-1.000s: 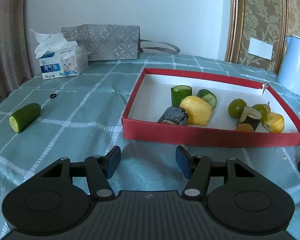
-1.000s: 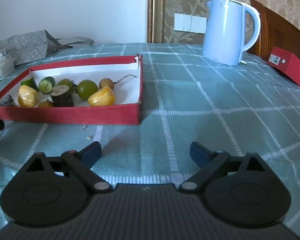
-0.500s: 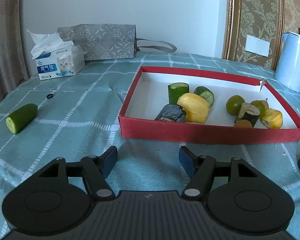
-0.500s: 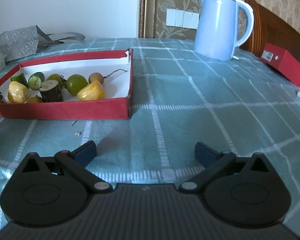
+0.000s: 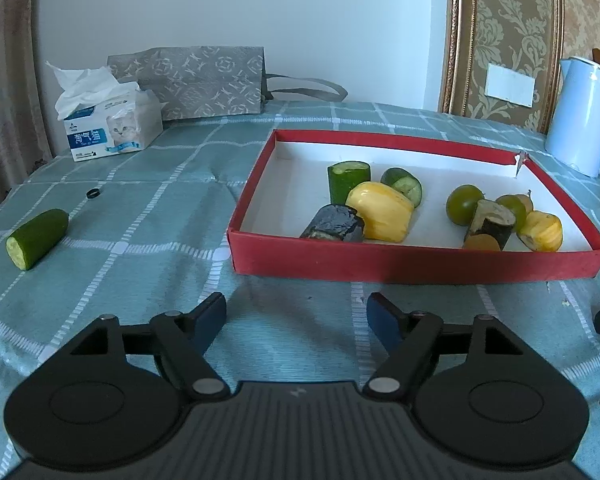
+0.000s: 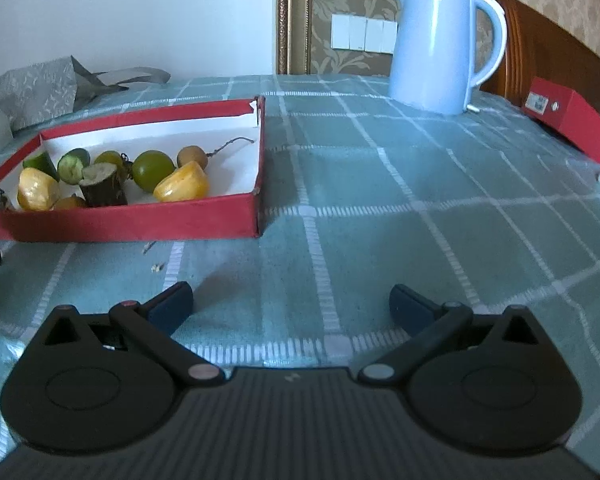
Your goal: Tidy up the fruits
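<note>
L tongs [image 5: 296,316] opening, nothing between; R tongs [image 6: 292,304] spread wide, empty. Cucumber piece [image 5: 37,238] on counter [image 5: 148,216], apart from red tray [image 5: 416,266].

Bare checked surface [image 5: 148,216] lies open from the left tongs [image 5: 296,316] toward the cucumber piece [image 5: 37,238] at ten o'clock. At one o'clock the red tray [image 5: 416,266] walls off its fruit. Ahead of the right tongs [image 6: 291,304], cloth runs clear to the kettle [image 6: 440,46] at one o'clock.

Black ribbed left gripper [image 5: 296,312] with silver pivots, dark-blue fingers [image 5: 210,316].
</note>
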The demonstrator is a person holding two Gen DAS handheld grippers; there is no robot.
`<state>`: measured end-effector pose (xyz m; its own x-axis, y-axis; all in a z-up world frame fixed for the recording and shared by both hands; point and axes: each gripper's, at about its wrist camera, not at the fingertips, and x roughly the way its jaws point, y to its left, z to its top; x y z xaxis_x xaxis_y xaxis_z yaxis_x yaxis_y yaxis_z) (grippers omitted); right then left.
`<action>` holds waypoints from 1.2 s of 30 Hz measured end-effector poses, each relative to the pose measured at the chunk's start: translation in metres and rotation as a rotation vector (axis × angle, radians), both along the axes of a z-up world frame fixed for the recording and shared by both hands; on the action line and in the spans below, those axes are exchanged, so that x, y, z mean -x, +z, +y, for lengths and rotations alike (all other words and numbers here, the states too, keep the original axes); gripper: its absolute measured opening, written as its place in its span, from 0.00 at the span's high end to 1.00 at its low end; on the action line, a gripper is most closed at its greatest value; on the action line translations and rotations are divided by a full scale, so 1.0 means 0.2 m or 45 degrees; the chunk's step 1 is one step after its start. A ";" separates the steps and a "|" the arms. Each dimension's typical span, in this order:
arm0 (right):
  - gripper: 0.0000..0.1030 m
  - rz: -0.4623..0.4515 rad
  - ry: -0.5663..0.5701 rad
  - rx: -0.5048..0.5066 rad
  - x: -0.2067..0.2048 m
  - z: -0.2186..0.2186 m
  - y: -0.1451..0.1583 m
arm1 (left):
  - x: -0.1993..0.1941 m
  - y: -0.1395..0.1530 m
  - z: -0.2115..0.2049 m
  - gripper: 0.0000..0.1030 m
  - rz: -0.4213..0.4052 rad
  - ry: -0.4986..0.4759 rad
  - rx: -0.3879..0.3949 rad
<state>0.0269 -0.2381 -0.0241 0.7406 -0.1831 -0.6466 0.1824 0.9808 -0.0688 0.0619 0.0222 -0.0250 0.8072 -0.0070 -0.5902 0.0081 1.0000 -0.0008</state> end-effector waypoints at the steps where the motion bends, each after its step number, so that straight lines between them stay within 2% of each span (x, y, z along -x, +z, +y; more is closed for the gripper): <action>1: 0.00 0.000 0.000 0.001 0.00 0.00 0.00 | 0.00 0.00 0.00 0.24 0.001 -0.002 -0.003; 3: 0.00 0.003 -0.002 -0.032 0.00 0.00 0.00 | 0.00 0.00 0.00 0.23 0.002 -0.003 -0.005; 10: 0.00 0.002 -0.002 -0.031 0.00 0.01 -0.01 | 0.00 0.00 -0.02 0.21 0.008 0.010 -0.009; 12: 0.00 0.001 -0.003 -0.033 0.00 0.01 0.00 | 0.00 0.01 -0.02 0.22 0.006 0.015 0.045; 14: 0.00 0.001 -0.003 -0.032 0.00 0.00 0.00 | 0.01 0.04 -0.03 0.22 -0.030 -0.002 0.106; 22: 0.00 -0.002 -0.006 -0.055 -0.01 -0.01 0.00 | 0.07 0.06 -0.19 0.22 -0.068 -0.134 0.070; 24: 0.00 -0.076 0.070 -0.145 0.01 -0.04 0.04 | 0.09 0.07 -0.22 0.21 -0.061 -0.156 0.069; 26: 0.00 -0.218 0.005 -0.200 0.07 -0.05 0.07 | 0.10 0.07 -0.24 0.21 -0.058 -0.167 0.057; 28: 0.00 -0.219 0.032 -0.219 0.06 -0.04 0.10 | 0.11 0.07 -0.24 0.21 -0.063 -0.149 0.042; 31: 0.00 -0.159 0.038 -0.130 0.02 0.04 0.14 | 0.11 0.09 -0.22 0.21 -0.063 -0.123 0.053; 33: 0.00 -0.136 0.099 -0.053 0.00 0.11 0.15 | 0.12 0.10 -0.20 0.21 -0.067 -0.106 0.075; 36: 0.00 -0.160 0.114 -0.038 0.00 0.16 0.17 | 0.12 0.11 -0.17 0.21 -0.080 -0.075 0.074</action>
<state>0.0270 -0.2064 0.0091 0.8285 -0.0948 -0.5518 0.0997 0.9948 -0.0212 0.0383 -0.0121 -0.0027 0.8397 -0.0880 -0.5359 0.0684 0.9961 -0.0564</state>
